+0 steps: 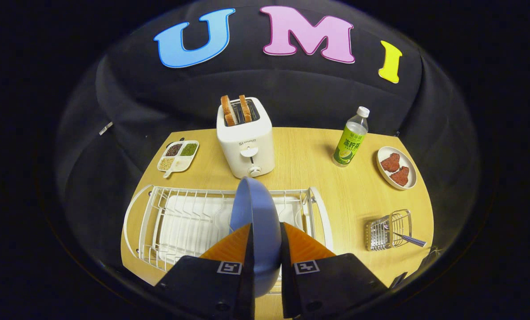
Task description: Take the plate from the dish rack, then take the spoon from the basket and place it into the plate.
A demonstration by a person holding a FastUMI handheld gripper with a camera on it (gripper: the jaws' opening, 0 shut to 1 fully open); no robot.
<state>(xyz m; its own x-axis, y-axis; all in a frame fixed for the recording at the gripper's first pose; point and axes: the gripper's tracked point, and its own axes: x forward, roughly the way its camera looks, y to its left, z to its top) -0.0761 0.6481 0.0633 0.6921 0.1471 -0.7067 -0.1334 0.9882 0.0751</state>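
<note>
The gripper (265, 231) is closed on the blue plate (256, 222): the plate stands on edge between the two orange fingers (231, 244), and both fingers press against its faces, one on each side. The plate's upper rim rises past the fingertips, and its lower rim extends back between the black finger bodies. All positions below are referenced to the white dish rack (180, 222). The rack lies on the wooden table (318, 160), directly under and ahead of the fingers; the plate is held over the rack's right half, and whether its lower edge touches the wires cannot be determined. The wire basket (389, 230) sits to the right of the rack, well apart from it, and the spoon (407, 239) rests in this basket with its handle projecting out toward the right. Beyond the rack, just behind its far edge, stands a white toaster (246, 140) with two slices of toast (236, 110) in its slots. Beyond the rack's left end lies a divided tray (179, 155) holding grains. Beyond and to the right of the rack stands a bottle (351, 138) with a green label, and further right, beyond the basket, lies a small dish (396, 168) bearing two red pieces.
</note>
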